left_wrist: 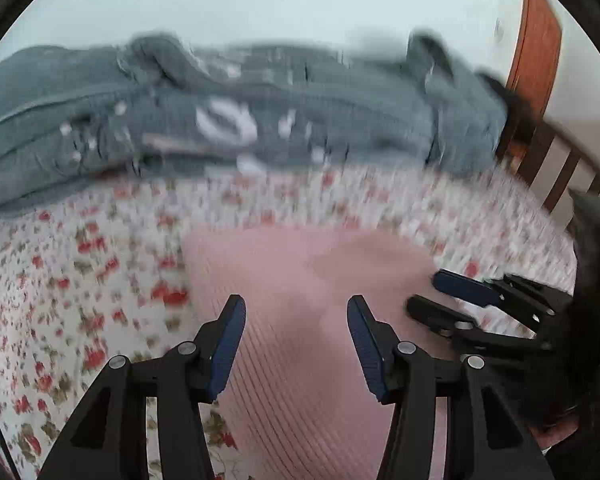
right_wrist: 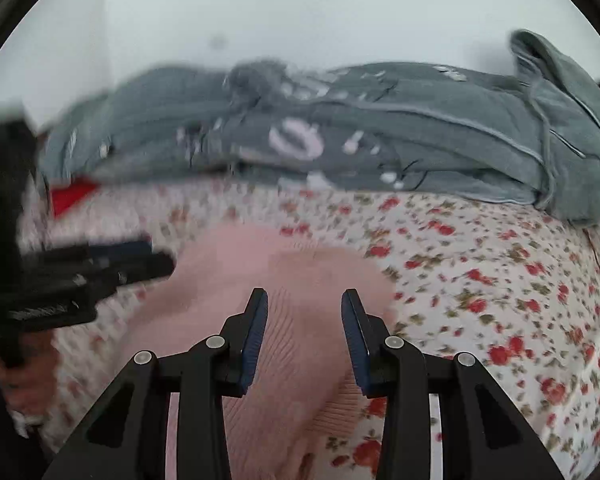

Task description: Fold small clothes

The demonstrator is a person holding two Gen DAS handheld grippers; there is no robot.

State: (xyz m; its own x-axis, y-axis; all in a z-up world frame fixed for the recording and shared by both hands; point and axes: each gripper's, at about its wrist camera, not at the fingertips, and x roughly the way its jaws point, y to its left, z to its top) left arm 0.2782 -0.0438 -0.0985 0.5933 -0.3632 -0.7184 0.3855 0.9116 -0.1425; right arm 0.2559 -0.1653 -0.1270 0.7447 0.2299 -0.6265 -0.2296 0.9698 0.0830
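Left claw and right claw gape empty above the pink garment.

Two low wrist views side by side, both facing the grey blanket, sharing the pink garment.

We are in a home bedroom; we see a bed spread with a floral sheet; a grey blanket lies bunched along a pale wall; a wooden slatted rail stands beside it.
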